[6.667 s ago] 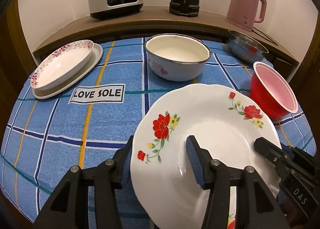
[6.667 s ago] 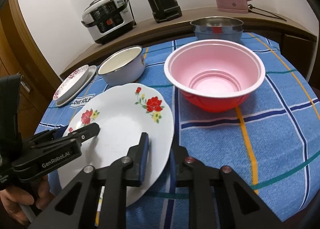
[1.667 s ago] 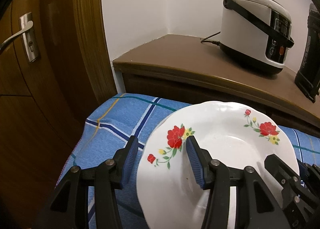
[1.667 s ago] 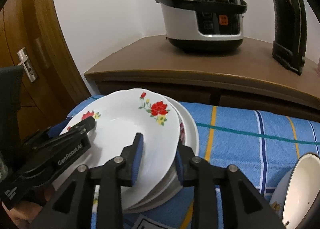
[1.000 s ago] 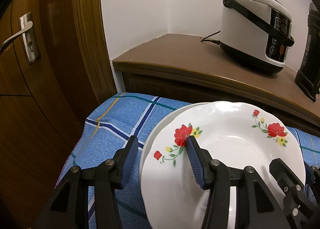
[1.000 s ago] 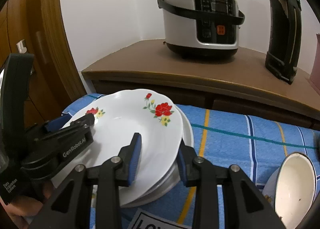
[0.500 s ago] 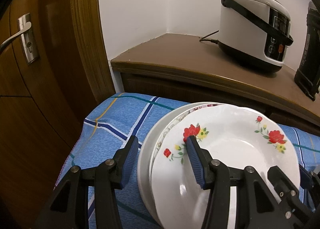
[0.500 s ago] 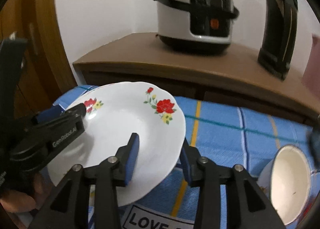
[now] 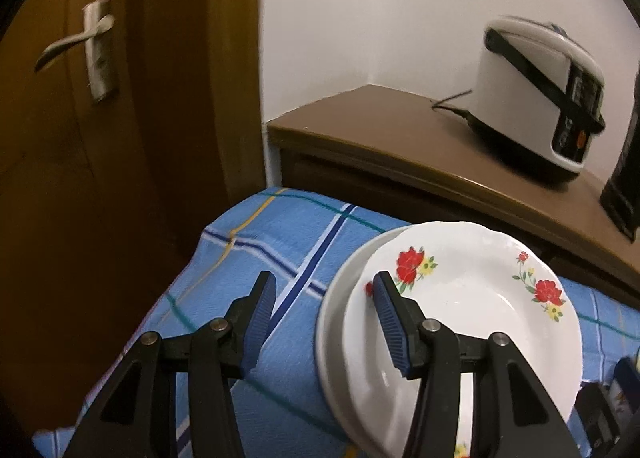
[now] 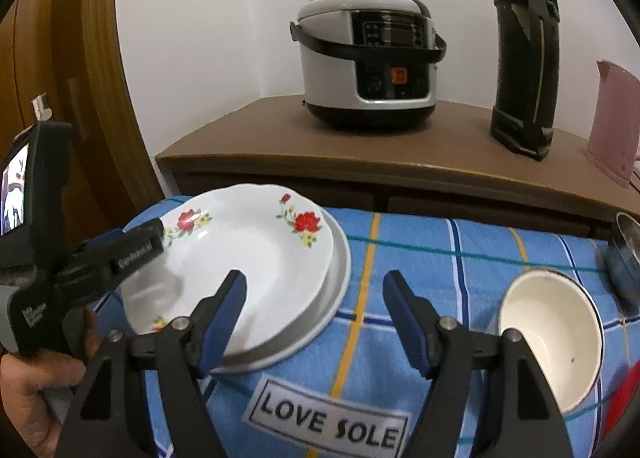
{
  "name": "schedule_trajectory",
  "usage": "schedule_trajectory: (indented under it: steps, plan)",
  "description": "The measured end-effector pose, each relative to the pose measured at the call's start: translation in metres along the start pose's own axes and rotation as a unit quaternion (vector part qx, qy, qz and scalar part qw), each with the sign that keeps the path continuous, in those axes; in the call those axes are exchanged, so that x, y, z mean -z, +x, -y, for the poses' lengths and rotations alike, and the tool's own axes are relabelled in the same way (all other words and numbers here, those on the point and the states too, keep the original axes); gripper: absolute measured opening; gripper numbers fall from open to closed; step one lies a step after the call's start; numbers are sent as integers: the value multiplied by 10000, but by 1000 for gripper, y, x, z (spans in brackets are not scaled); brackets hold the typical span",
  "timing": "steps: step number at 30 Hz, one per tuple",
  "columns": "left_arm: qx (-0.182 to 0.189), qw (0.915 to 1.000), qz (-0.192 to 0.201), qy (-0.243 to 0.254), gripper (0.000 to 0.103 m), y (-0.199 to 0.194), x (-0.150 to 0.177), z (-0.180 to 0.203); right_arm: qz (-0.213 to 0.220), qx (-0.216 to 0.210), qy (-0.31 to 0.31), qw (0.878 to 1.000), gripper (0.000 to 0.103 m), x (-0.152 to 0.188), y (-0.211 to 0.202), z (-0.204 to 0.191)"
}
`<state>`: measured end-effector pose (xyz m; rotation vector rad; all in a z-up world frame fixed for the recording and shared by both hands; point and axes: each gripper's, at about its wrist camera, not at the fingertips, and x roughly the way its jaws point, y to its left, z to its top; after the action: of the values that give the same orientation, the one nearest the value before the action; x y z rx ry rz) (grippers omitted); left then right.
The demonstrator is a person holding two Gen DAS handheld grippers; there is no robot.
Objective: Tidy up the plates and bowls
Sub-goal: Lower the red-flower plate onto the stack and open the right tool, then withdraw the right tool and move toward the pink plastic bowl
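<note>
The flowered plate (image 10: 248, 258) sits nested on the stack (image 10: 338, 278), sorted by kind. The right gripper (image 10: 314, 312) is opening, its jaws straddling the rim without pressing; the left gripper (image 9: 320, 312) stands wide, gripping nothing.

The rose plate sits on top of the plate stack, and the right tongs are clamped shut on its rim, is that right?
Not quite. The rose plate does sit on the plate stack, but the right tongs are opening, their pads clear of its rim. The right wrist view shows it.
</note>
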<state>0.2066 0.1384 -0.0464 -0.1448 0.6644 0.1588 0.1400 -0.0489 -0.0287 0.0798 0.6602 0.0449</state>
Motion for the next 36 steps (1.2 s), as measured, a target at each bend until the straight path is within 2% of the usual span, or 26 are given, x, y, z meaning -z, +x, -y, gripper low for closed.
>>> schedule_trajectory:
  steps: [4, 16, 30, 36]
  plan:
    - [-114, 9998, 51, -137, 55, -15, 9, -6, -5, -74, -103, 9999, 75, 7, -12, -1]
    - [176, 9996, -62, 225, 55, -68, 48, 22, -24, -55, 53, 10000, 77, 31, -56, 24]
    - [778, 9923, -148, 948, 55, -123, 85, 95, 210, 194, 352, 9990, 78, 48, -126, 78]
    - [1240, 9835, -88, 1315, 55, -150, 97, 132, 276, 395, 604, 9970, 78, 57, -157, 116]
